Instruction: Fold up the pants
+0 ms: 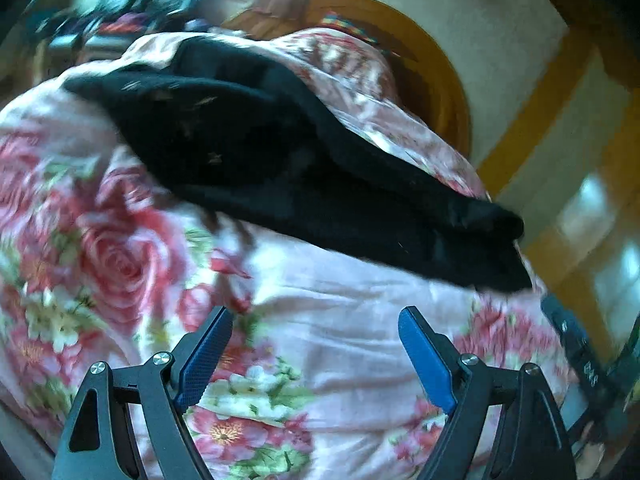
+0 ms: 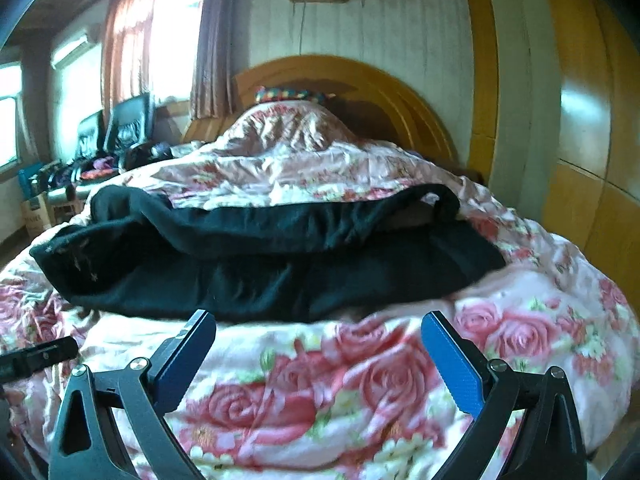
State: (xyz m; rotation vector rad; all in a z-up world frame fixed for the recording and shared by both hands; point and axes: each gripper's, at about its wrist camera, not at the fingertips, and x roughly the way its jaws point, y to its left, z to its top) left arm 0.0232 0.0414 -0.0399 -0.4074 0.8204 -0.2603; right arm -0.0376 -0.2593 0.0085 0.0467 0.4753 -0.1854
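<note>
2 grippers spread wide, L gripper [image 1: 316, 316], R gripper [image 2: 318, 322], 1 pants [image 2: 256, 256]

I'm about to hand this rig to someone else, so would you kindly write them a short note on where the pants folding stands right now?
Left hand-held gripper: open, empty, over the floral quilt, short of the pants.
Right hand-held gripper: open, empty, just in front of the pants' near edge.
Black pants: lying across the quilt, doubled over in loose layers, rumpled, with the upper layer bulging.
Done: seemingly one rough fold.
Left: probably flatten it, then fold again to a compact stack.
</note>
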